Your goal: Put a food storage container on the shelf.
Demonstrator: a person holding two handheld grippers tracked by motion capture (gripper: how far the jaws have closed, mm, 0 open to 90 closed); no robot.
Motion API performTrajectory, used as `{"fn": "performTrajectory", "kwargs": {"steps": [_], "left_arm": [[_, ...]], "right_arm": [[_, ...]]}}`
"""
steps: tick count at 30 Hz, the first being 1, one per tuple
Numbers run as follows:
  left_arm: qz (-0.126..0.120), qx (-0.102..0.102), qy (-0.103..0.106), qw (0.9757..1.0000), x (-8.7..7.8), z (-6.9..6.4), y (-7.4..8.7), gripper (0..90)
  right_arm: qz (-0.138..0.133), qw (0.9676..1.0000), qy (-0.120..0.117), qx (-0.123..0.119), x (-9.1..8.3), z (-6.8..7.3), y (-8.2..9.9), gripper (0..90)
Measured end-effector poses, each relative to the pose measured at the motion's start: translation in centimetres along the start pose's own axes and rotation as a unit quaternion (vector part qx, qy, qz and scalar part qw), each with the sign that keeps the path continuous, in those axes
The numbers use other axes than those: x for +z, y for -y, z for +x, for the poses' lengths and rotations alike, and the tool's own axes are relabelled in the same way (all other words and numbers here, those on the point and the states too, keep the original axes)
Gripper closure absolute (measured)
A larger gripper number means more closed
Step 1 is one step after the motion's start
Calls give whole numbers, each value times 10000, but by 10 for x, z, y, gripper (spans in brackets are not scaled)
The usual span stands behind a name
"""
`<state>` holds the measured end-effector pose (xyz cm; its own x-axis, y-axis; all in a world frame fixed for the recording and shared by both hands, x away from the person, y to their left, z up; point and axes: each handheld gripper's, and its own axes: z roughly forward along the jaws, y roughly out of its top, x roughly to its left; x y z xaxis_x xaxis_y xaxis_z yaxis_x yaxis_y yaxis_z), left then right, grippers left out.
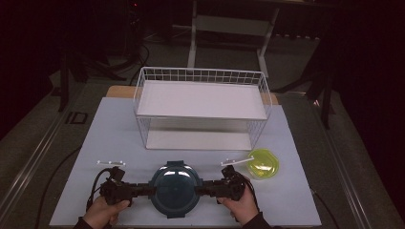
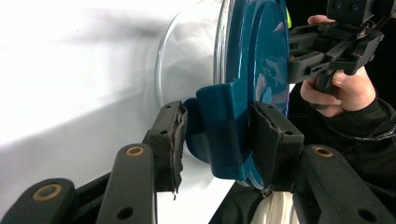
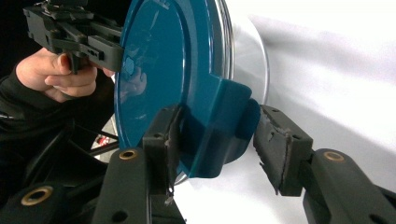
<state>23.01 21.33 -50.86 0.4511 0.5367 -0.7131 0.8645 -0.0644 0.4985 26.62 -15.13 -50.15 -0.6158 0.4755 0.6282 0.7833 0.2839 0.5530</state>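
Round teal-lidded clear container sat in front of white wire two-tier rack. Side tabs straddled by left gripper and right gripper, jaws spread, not yet pinched; two-handed lift judged intended.

Ahead of the fingers the wire rack blocks the way; a green lid lies just beside the right ones.
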Motion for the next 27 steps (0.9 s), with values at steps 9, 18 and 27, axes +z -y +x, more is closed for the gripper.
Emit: {"fn": "performTrajectory", "kwargs": {"steps": [9, 18, 27], "left_arm": [[-17, -29, 32, 10000, 0, -1, 3, 556], [-39, -153, -55, 9999, -3, -6, 8, 568], [-56, -166, -128, 9998, -2, -12, 4, 570]], "right_arm": [[1, 9999, -132, 31, 0, -2, 1, 517], [-10, 10000, -47, -24, -1, 7, 2, 544], [-35, 9998, -83, 173, -3, 5, 4, 554]]}}
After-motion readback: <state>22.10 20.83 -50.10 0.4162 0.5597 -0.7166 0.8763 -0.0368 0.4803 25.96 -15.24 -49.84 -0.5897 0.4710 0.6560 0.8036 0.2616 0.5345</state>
